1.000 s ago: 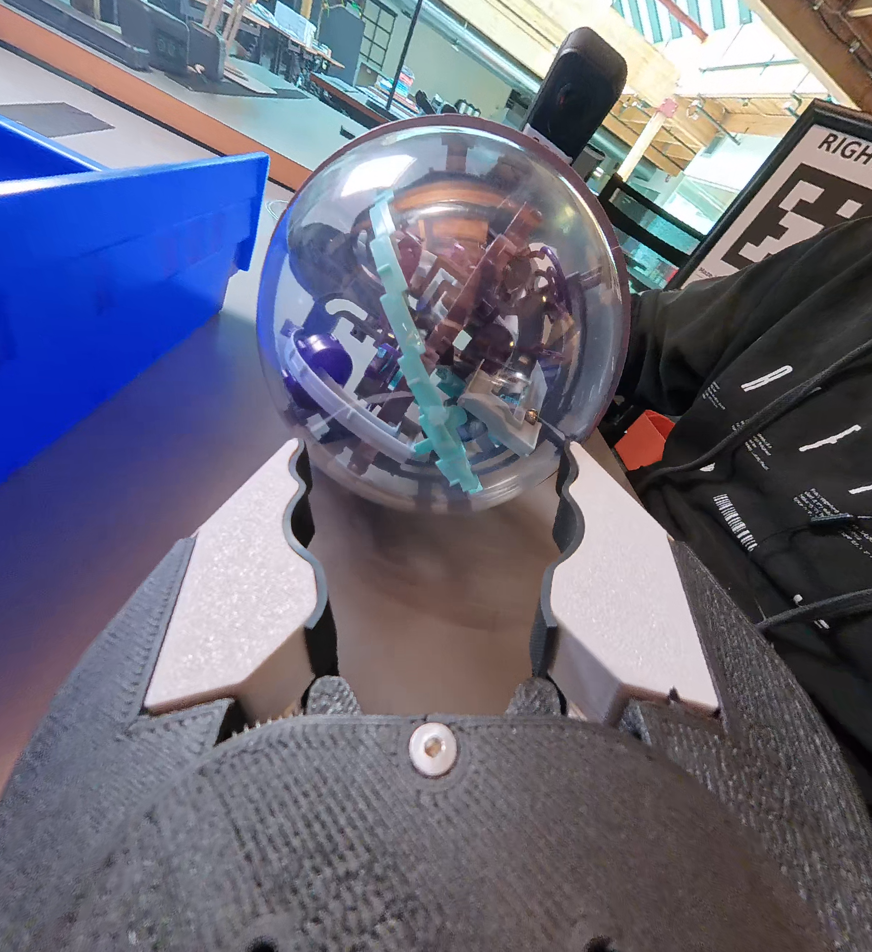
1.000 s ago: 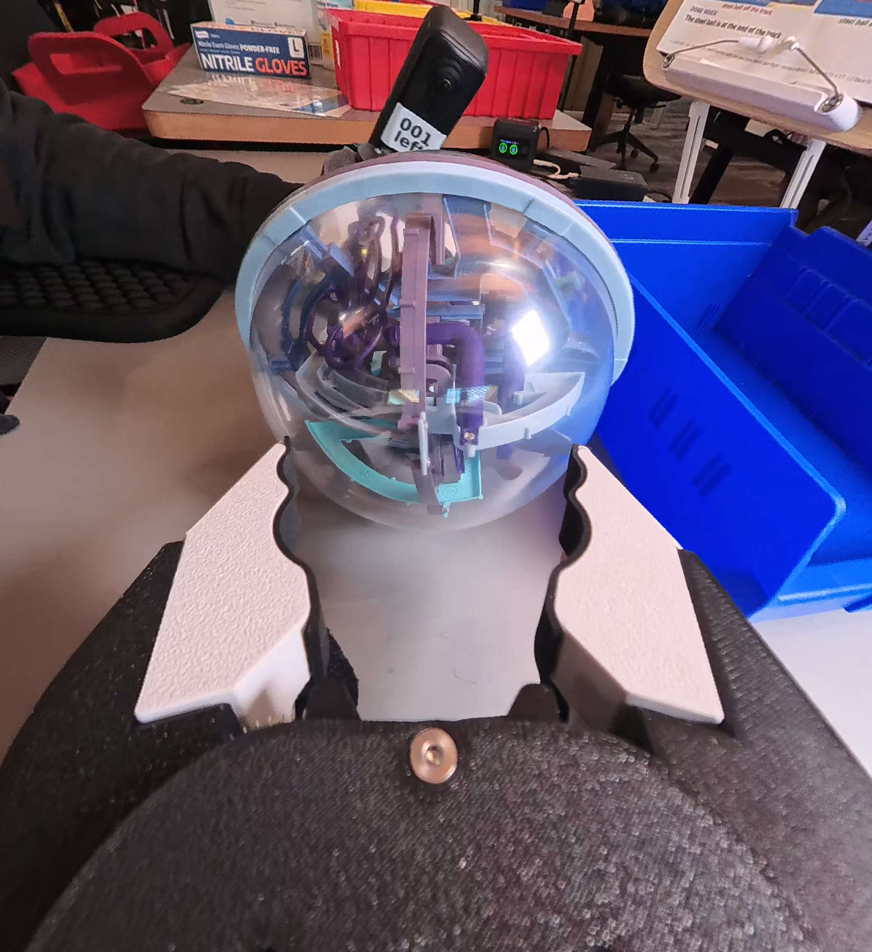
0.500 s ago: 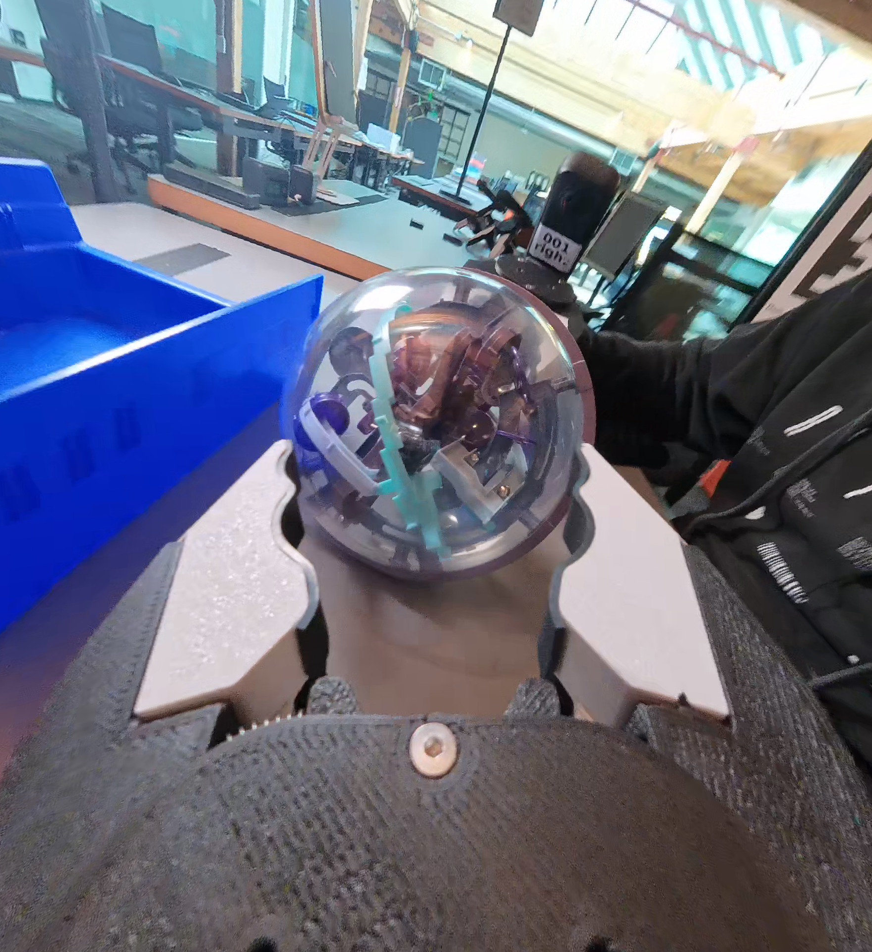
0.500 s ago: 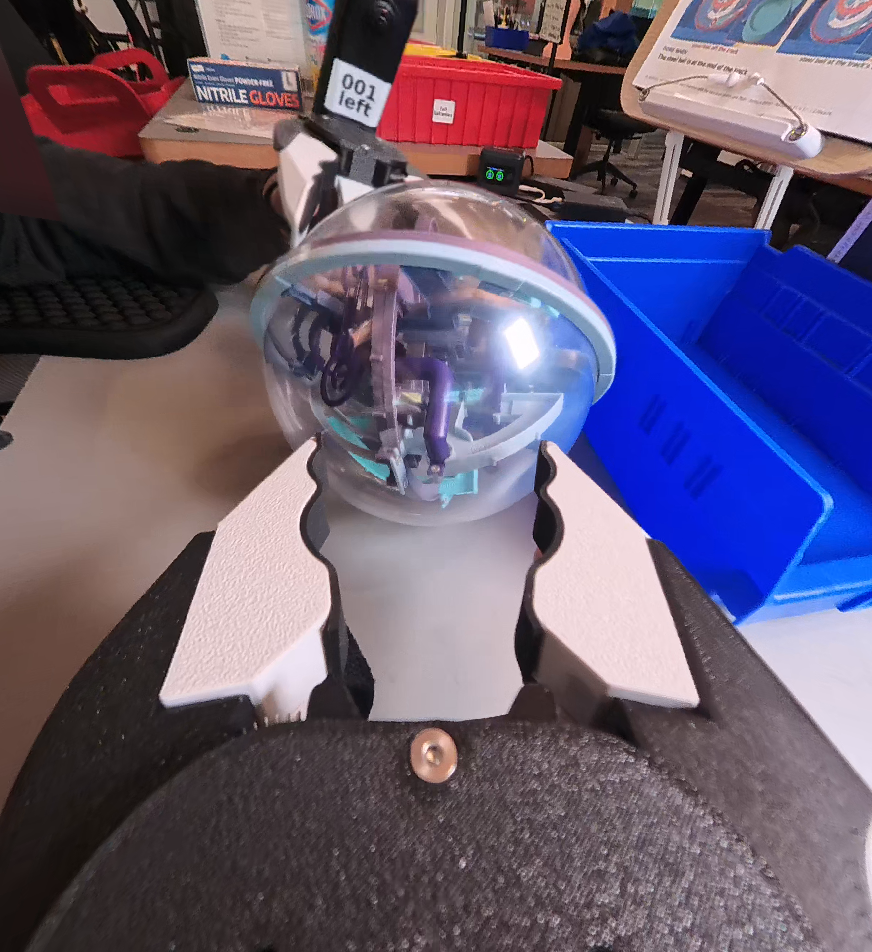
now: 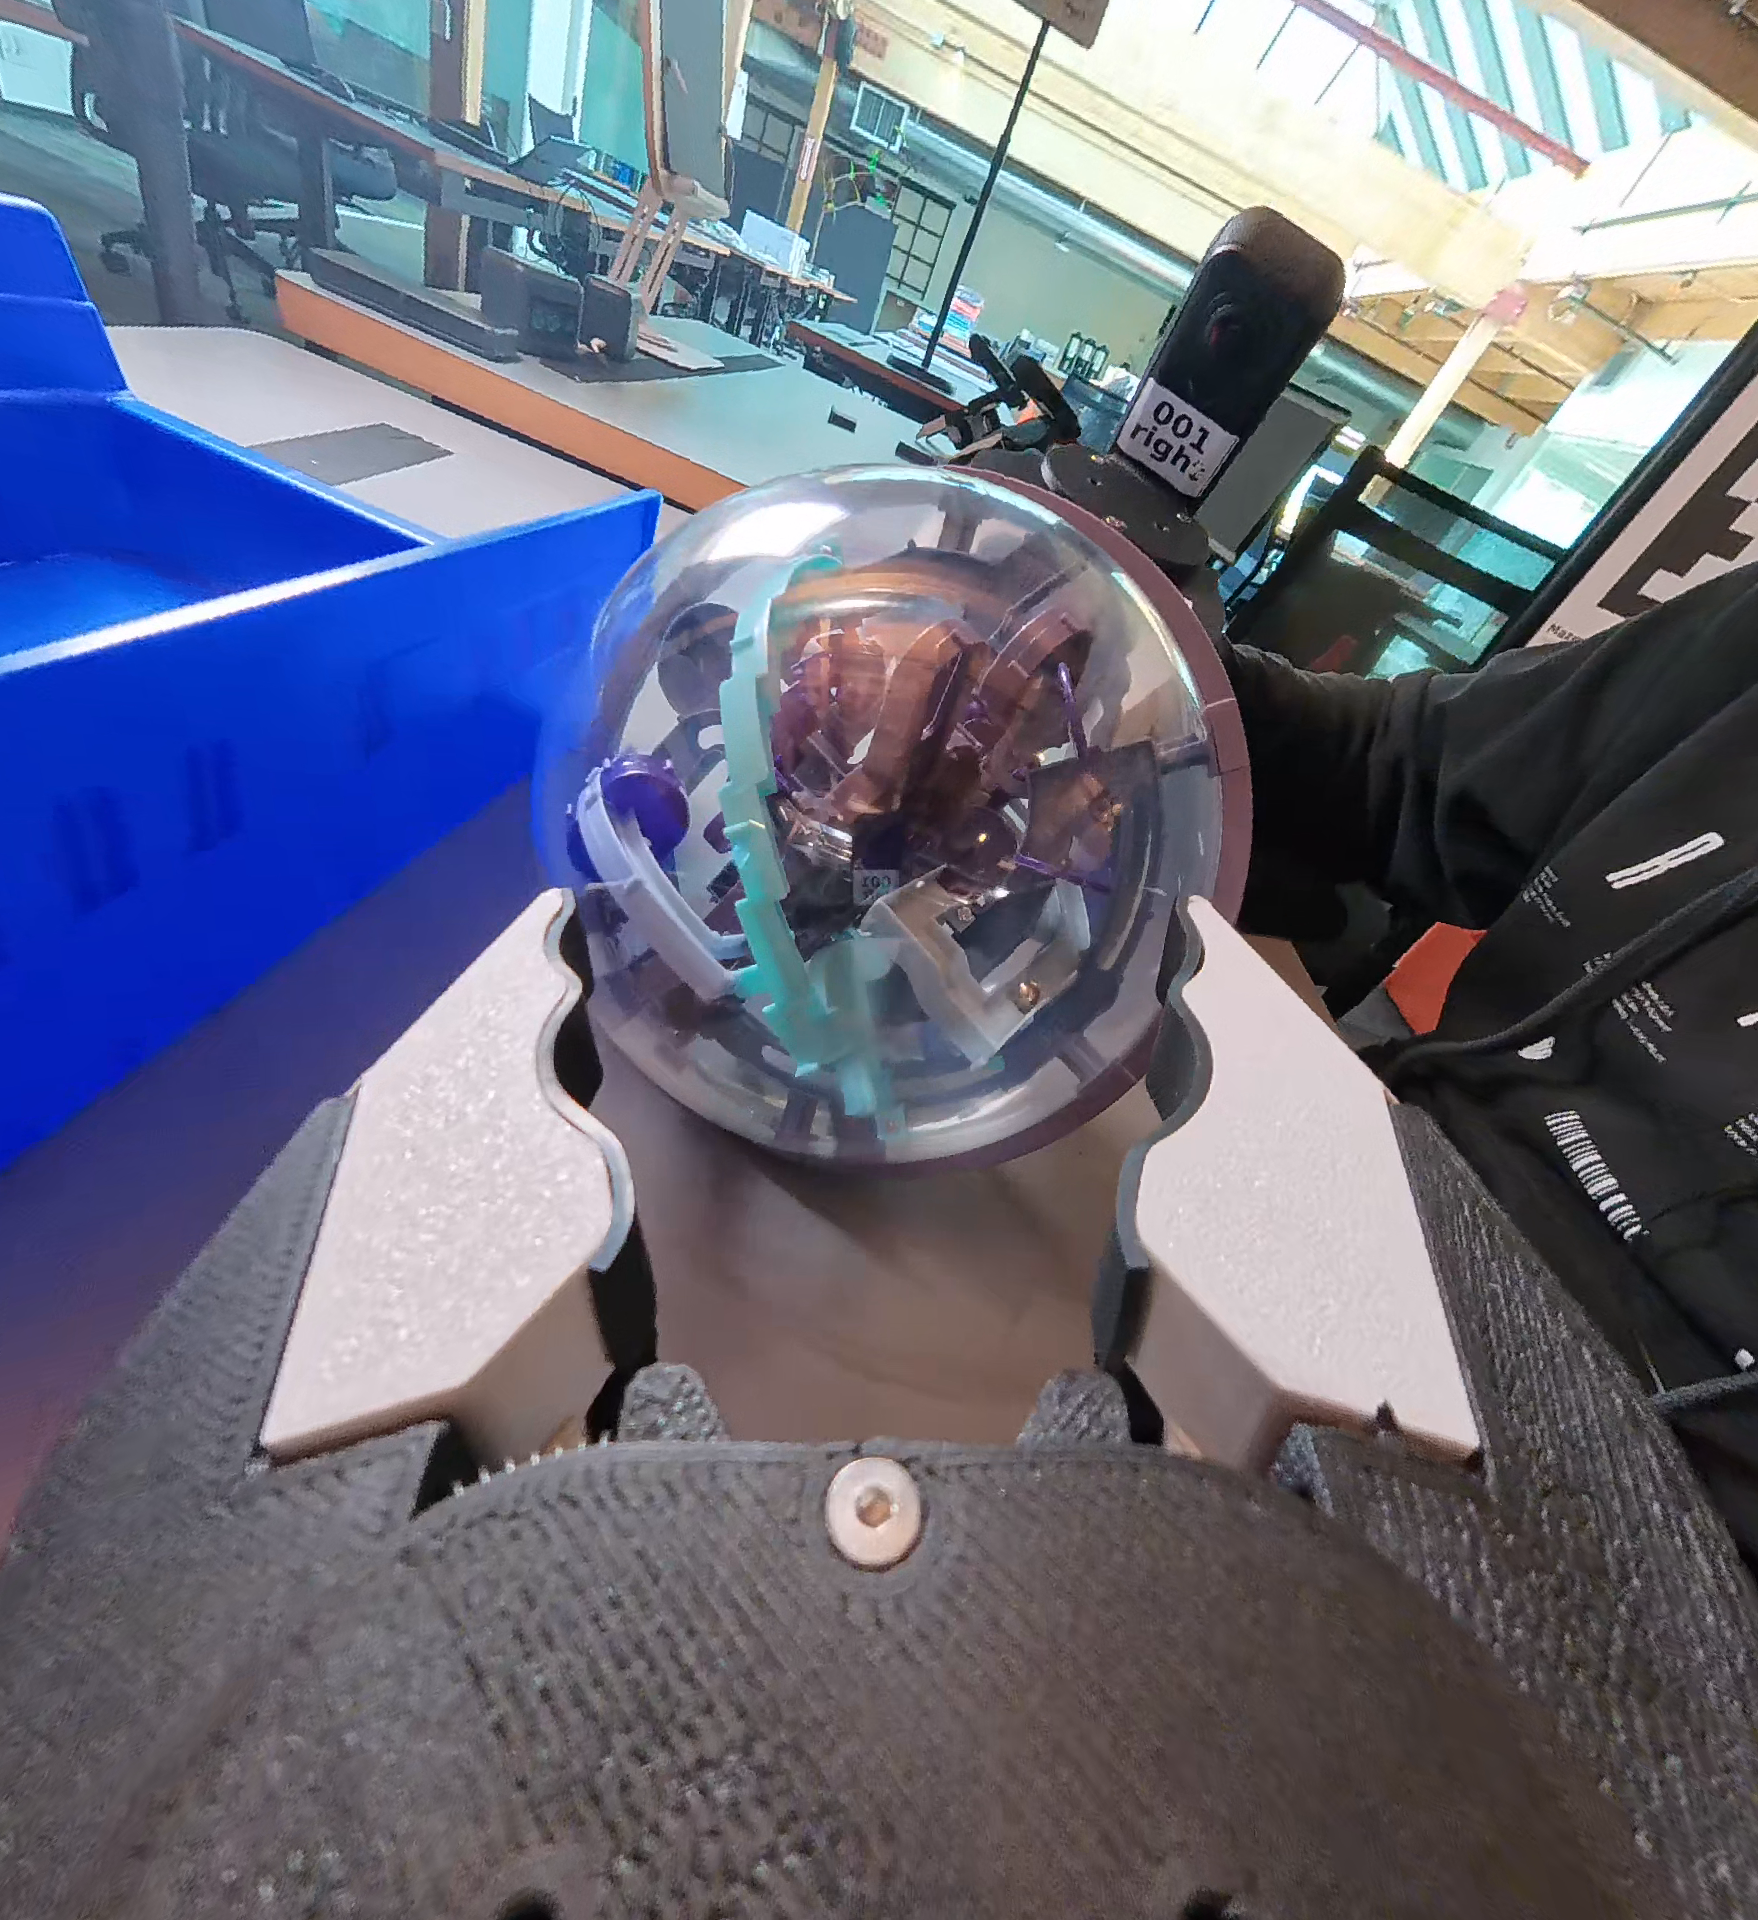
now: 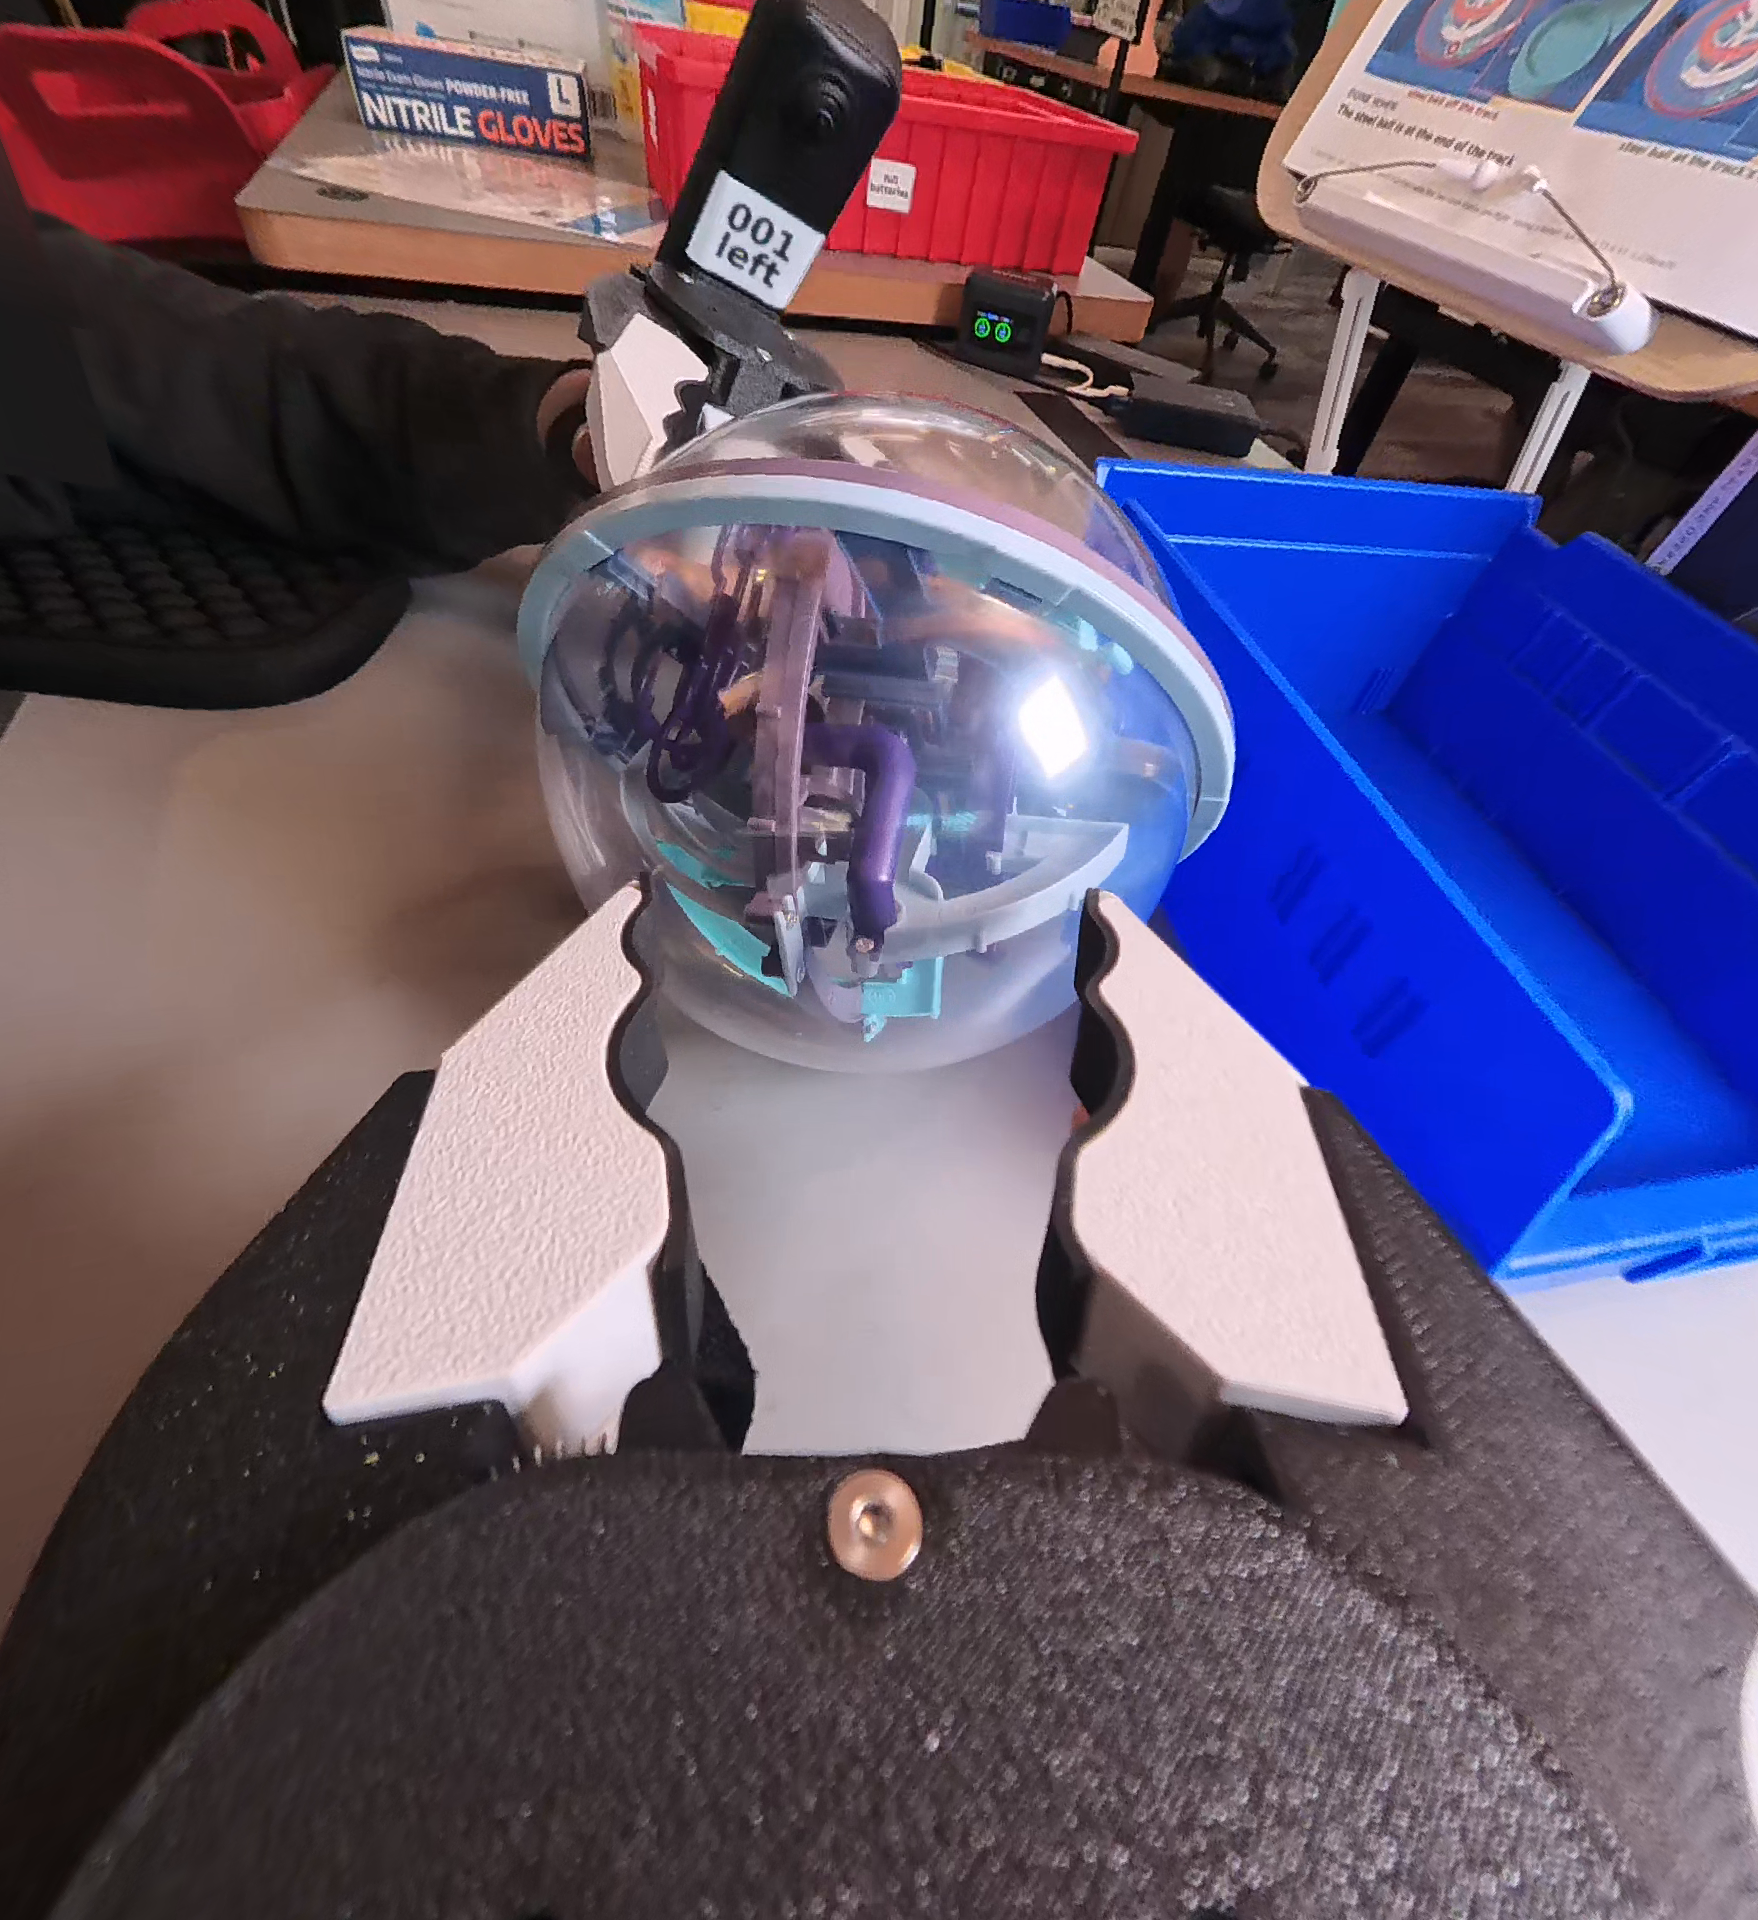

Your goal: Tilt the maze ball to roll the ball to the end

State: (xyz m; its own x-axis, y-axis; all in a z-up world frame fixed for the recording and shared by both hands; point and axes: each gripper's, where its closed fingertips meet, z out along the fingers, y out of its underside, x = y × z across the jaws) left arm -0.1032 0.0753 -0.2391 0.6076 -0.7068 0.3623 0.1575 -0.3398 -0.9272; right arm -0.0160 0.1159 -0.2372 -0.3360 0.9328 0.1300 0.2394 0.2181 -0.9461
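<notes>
The maze ball (image 5: 896, 831) is a clear sphere with teal, purple and brown tracks inside. It is held above the table between my two grippers, which face each other. My left gripper (image 5: 875, 920) is shut on its lower sides, with both fingertips against the shell. My right gripper (image 6: 864, 909) grips the ball (image 6: 875, 748) the same way from the opposite side. The ball's pale rim tilts down to the right in the right wrist view. The left gripper (image 6: 646, 384) shows behind the ball there, and the right gripper's mount (image 5: 1166, 488) shows in the left wrist view. I cannot make out the small steel ball.
A blue bin (image 5: 179, 748) stands close beside the ball, also seen in the right wrist view (image 6: 1477, 831). A person's black sleeve (image 5: 1581, 831) is at the right. Behind the pale table (image 6: 179, 987) are a red bin (image 6: 958, 156), a glove box (image 6: 470, 104) and a clipboard stand (image 6: 1581, 156).
The ball has turned, and its rim now slopes down to the right in the right wrist view. The right fingers closed in narrower on it. The left view has swung upward and shows more of the room.
</notes>
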